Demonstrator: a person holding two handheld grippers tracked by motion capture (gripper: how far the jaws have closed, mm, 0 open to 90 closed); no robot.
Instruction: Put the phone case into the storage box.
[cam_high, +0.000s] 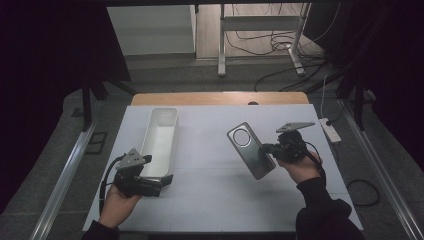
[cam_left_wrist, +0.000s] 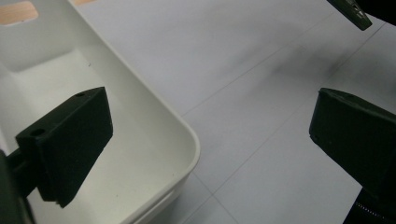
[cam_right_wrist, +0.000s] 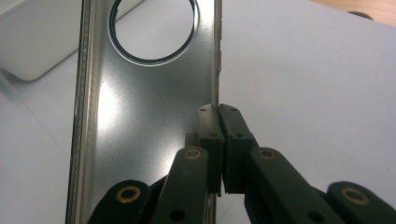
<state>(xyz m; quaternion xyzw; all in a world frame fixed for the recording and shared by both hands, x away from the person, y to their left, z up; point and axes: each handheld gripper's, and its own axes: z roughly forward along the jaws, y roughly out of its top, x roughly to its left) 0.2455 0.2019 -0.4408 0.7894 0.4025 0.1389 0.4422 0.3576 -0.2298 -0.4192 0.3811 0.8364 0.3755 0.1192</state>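
Nearest the lens, black jaws of the right hand-held gripper pinched together on the long edge of a metallic phone case — clamped, no gap between them. Held above the white tabletop, well clear of the white tray. Long axis slanted in the high view, round camera cutout at the far-left end, plain end toward the person. Close up in the right gripper view: brushed sheen, raised side rim. Left hand-held gripper spread wide over the tray's near corner — one jaw inside the rim, one outside, gripping nothing.
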